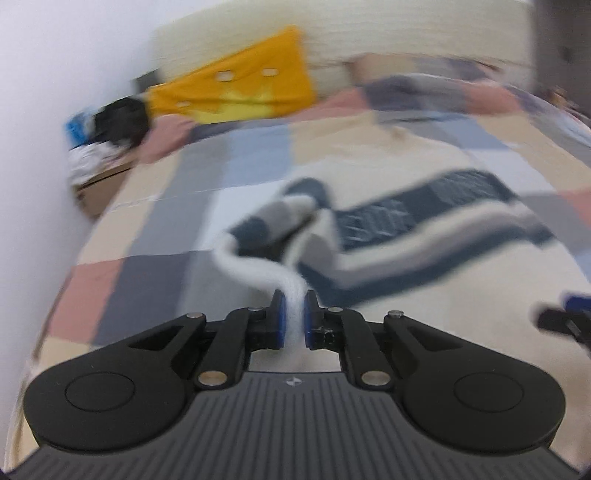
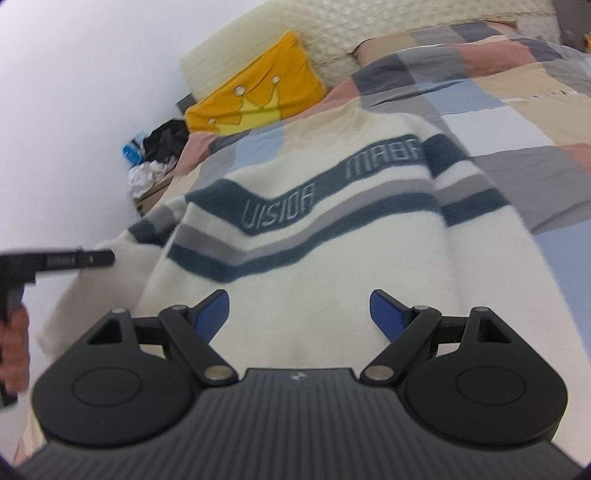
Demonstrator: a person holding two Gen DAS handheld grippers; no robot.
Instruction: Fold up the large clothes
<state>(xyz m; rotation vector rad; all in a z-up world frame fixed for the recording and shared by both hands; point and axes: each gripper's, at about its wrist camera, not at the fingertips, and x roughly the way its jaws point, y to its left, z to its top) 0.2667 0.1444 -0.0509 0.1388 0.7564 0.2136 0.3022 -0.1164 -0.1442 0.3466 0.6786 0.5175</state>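
Sweater lies flat on the bed. My left tool is clamped on its white sleeve edge; right tool gapes above the hem. Knit looks soft, floppy, stretchy; I'd grip cuffs and hems.

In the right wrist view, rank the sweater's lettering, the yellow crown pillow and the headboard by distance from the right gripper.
From the right gripper:
1. Sweater's lettering, straight ahead.
2. Yellow crown pillow, farther, upper left.
3. Headboard, behind the pillow, at the top.
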